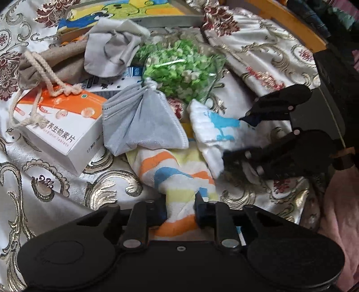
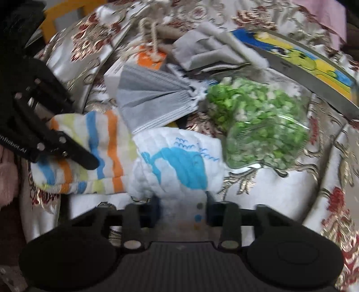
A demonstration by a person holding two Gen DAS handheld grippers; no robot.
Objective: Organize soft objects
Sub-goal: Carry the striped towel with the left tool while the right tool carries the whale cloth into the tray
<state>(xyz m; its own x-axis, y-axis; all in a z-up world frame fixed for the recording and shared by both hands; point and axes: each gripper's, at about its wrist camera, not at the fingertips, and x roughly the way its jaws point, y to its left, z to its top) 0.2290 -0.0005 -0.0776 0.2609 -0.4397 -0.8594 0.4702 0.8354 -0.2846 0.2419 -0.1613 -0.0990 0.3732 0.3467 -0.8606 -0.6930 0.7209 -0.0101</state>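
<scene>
A striped towel (image 1: 179, 179) lies at the front of the pile, and my left gripper (image 1: 180, 207) is shut on its near end; it also shows in the right wrist view (image 2: 98, 152). A white cloth with a blue whale print (image 2: 179, 161) lies beside it, and my right gripper (image 2: 182, 207) has its jaws around the cloth's near edge; the same cloth shows in the left wrist view (image 1: 215, 130). A grey face mask (image 1: 143, 121) lies behind the towel. A grey cloth (image 1: 112, 51) and a tan drawstring pouch (image 1: 51, 65) lie further back.
A clear bag of green pieces (image 1: 179, 67) sits mid-pile. An orange and white tablet box (image 1: 60, 125) lies left. A cartoon-printed tin (image 1: 125, 13) stands at the back. All rest on a patterned tablecloth (image 1: 44, 202). A yellow chair frame (image 1: 287, 20) is at back right.
</scene>
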